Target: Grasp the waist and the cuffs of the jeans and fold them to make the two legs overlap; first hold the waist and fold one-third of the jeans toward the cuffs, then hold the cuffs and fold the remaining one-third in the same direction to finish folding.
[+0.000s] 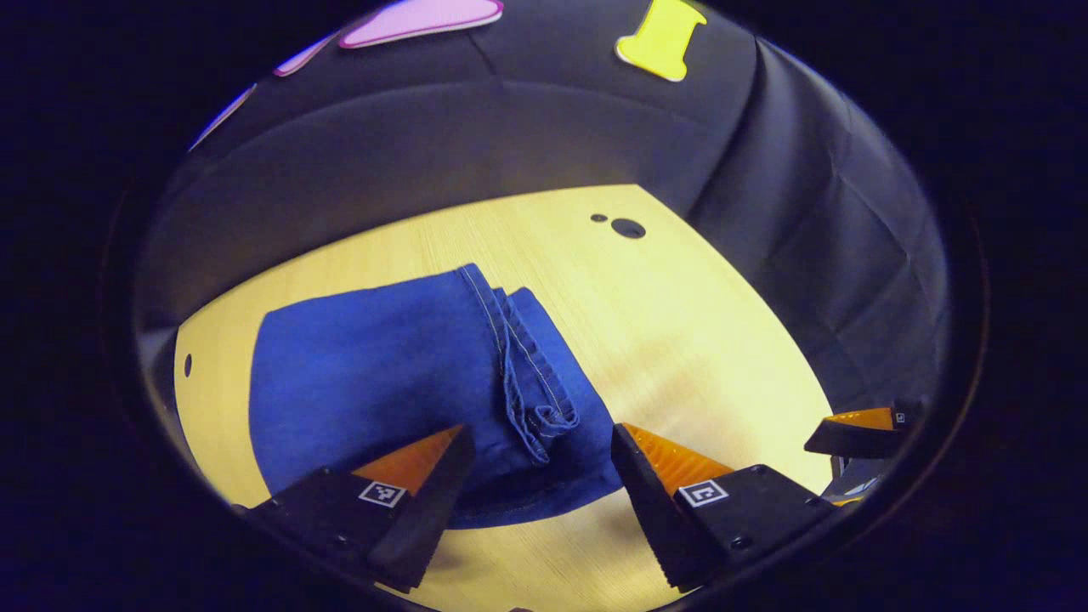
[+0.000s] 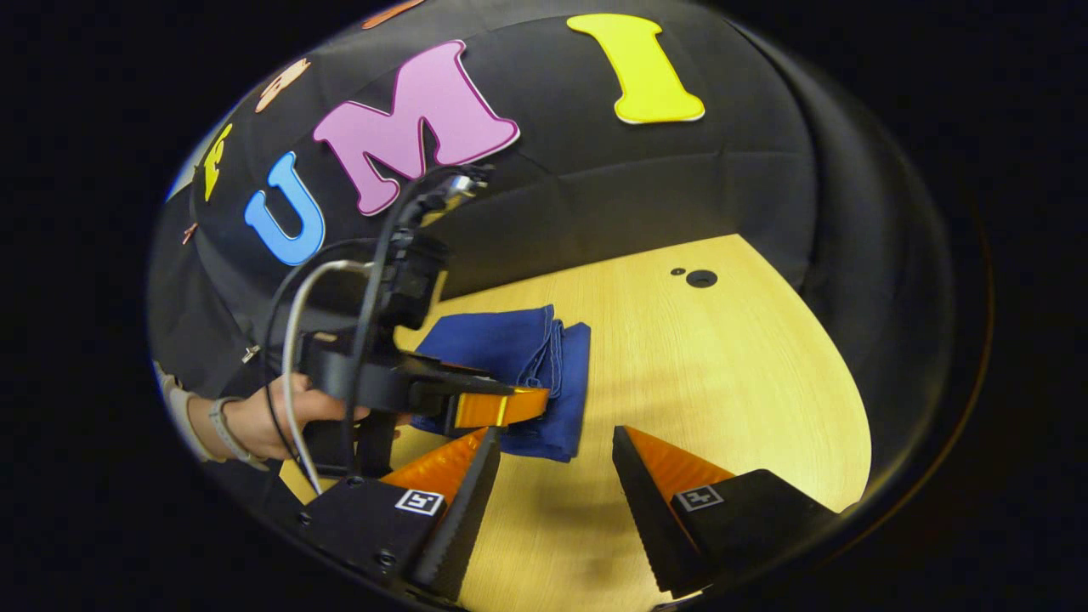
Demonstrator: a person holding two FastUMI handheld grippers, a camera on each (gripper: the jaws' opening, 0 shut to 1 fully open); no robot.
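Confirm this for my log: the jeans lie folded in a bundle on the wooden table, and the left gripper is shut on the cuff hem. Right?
Not quite. The left gripper is open, its fingers apart above the jeans and gripping nothing, as the left gripper view shows. The rest holds: the jeans lie folded in a bundle on the wooden table.

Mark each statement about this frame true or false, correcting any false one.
1. The jeans lie folded on the wooden table. True.
2. The left tool is shut on the jeans. False: its fingers stand apart, open above the fabric and gripping nothing.
3. The right tool is open over bare table. True.
4. A mug stands beside the jeans. False: there is no mug; the nearby tabletop shows two dark holes.
5. In the right gripper view, a hand holds the left tool. True.
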